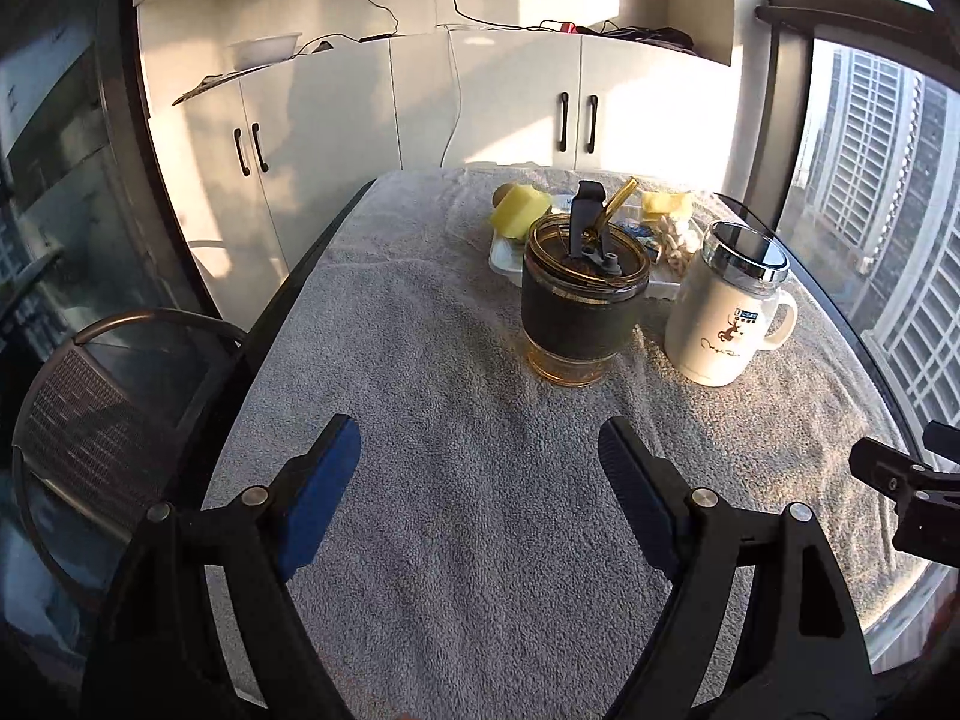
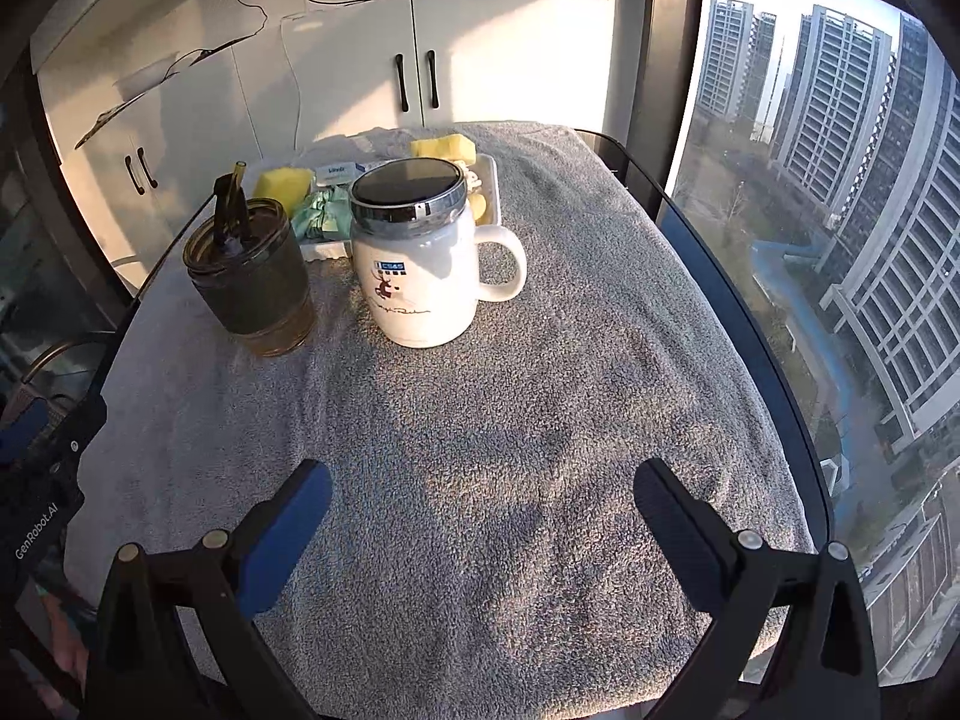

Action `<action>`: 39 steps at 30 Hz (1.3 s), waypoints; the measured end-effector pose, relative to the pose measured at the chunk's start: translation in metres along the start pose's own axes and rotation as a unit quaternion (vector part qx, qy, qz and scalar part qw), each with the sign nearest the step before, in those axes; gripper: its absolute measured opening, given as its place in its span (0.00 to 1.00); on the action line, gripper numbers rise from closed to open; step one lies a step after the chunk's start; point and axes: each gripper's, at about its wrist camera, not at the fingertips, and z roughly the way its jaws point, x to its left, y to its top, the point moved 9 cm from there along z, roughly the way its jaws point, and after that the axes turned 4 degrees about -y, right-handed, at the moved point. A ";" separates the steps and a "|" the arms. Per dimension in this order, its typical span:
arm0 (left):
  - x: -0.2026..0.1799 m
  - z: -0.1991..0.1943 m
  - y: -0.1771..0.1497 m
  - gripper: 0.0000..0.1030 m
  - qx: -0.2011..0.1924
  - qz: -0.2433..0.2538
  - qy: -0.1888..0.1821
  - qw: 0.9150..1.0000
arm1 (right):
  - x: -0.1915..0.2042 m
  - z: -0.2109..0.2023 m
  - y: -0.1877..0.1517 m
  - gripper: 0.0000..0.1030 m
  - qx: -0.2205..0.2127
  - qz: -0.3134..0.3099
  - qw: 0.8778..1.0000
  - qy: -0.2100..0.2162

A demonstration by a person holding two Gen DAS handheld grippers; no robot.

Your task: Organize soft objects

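Observation:
A white tray at the far end of the grey towel holds soft things: a yellow sponge, a second yellow sponge, a pale knotted item and a green packet. The tray and both sponges also show in the right wrist view. My left gripper is open and empty above the near towel. My right gripper is open and empty, to the right of the left one.
A dark glass tumbler with lid and straw and a white lidded mug stand in front of the tray. White cabinets lie behind the table. A mesh chair stands left. A window runs along the right table edge.

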 end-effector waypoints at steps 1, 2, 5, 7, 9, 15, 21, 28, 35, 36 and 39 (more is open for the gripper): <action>-0.005 -0.002 0.001 0.79 0.002 -0.002 -0.008 1.000 | 0.003 -0.005 0.002 1.00 -0.003 0.001 1.000 0.005; -0.009 -0.003 0.003 0.79 0.004 -0.006 -0.014 1.000 | 0.006 -0.009 0.006 1.00 -0.007 0.003 1.000 0.011; -0.014 -0.006 0.008 0.79 0.010 -0.027 -0.019 0.999 | 0.014 -0.023 0.017 1.00 -0.023 0.002 1.000 0.013; -0.011 -0.008 0.015 0.79 0.008 -0.041 -0.015 0.999 | 0.016 -0.031 0.025 1.00 -0.032 0.003 0.999 0.006; -0.009 -0.012 0.022 0.79 0.003 -0.051 -0.013 0.999 | 0.015 -0.037 0.033 1.00 -0.038 0.008 0.999 -0.001; -0.005 -0.021 0.037 0.79 0.003 -0.068 -0.015 0.998 | 0.010 -0.045 0.046 1.00 -0.040 0.026 0.999 -0.020; -0.011 -0.030 0.044 0.79 -0.008 -0.048 -0.005 0.999 | 0.007 -0.049 0.051 1.00 -0.041 0.029 0.998 -0.029; -0.018 -0.025 0.041 0.79 0.004 -0.039 -0.013 0.999 | 0.009 -0.049 0.052 1.00 -0.041 0.027 0.999 -0.025; -0.022 -0.023 0.039 0.79 0.010 -0.034 -0.016 0.999 | 0.013 -0.050 0.051 1.00 -0.040 0.021 0.999 -0.024; -0.022 -0.024 0.039 0.79 0.009 -0.033 -0.015 0.999 | 0.013 -0.051 0.051 1.00 -0.041 0.020 0.999 -0.024; -0.024 -0.025 0.039 0.79 0.007 -0.032 -0.016 0.999 | 0.013 -0.051 0.051 1.00 -0.042 0.021 0.999 -0.024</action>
